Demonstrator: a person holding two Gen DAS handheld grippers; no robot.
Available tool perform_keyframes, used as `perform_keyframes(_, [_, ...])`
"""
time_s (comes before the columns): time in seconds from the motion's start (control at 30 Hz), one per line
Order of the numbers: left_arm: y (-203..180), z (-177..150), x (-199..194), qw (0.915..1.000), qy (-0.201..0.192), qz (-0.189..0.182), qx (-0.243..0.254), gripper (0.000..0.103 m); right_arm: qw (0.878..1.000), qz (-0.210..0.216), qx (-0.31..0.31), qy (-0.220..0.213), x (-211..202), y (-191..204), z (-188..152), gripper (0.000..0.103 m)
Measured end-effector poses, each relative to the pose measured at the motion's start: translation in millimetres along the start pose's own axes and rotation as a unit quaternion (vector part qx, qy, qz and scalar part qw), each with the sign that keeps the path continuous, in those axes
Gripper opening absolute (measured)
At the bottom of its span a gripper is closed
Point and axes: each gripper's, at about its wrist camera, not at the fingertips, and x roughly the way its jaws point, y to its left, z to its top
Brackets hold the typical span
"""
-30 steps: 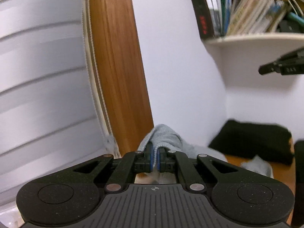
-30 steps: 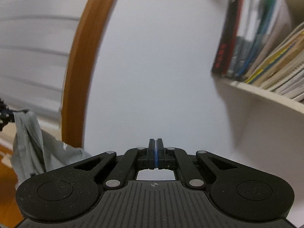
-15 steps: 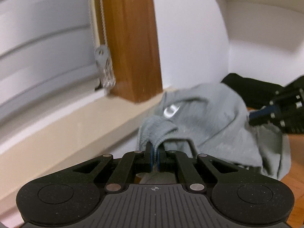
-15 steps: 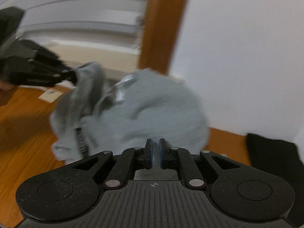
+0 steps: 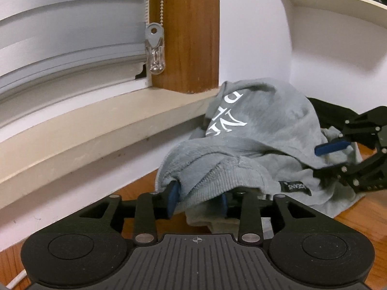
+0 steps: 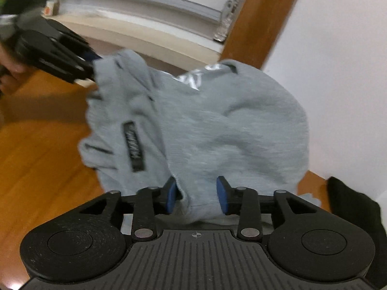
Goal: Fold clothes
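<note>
Now both tongs, left (image 5: 197,199) and right (image 6: 197,195), have released the grey sweatshirt (image 5: 261,130), slumped on the worktop (image 6: 36,145); its label is unreadable.

Crumpled grey sweatshirt (image 6: 217,125) between parted right gripper (image 6: 197,194) fingers (image 6: 171,194).
</note>
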Motion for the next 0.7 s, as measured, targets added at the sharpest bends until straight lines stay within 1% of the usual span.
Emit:
perform_keyframes(0.17, [-4, -4, -17, 0.9996, -0.018, -0.022, 0.010, 0.040, 0.997, -0.067, 0.015, -0.044, -28, -32, 10, 0.004])
perform_keyframes(0.23, [-10, -4, -19, 0.9989, -0.018, -0.040, 0.019, 0.040, 0.993, -0.096, 0.027, -0.061, -44, -51, 15, 0.004])
perform_keyframes(0.3, [-15, -5, -21, 0.9978, -0.018, -0.058, 0.028, 0.040, 0.991, -0.117, 0.031, -0.065, -51, -64, 19, 0.004])
perform_keyframes(0.37, [-25, -6, -27, 0.9955, -0.029, -0.082, 0.037, 0.046, 0.988, -0.135, 0.032, -0.062, -55, -76, 21, 0.004])
perform_keyframes(0.4, [-30, -6, -30, 0.9941, -0.035, -0.094, 0.042, 0.056, 0.987, -0.145, 0.032, -0.060, -56, -81, 21, 0.004])
perform_keyframes(0.43, [-34, -6, -33, 0.9934, -0.041, -0.099, 0.042, 0.061, 0.986, -0.156, 0.031, -0.056, -55, -85, 19, 0.004])
perform_keyframes(0.53, [-43, -6, -34, 0.9933, -0.044, -0.094, 0.051, 0.061, 0.983, -0.176, 0.042, -0.039, -49, -99, 10, 0.004])
perform_keyframes(0.7, [-62, -4, -22, 0.9936, -0.040, -0.076, 0.074, 0.063, 0.981, -0.179, 0.078, -0.018, -43, -116, -15, 0.004])
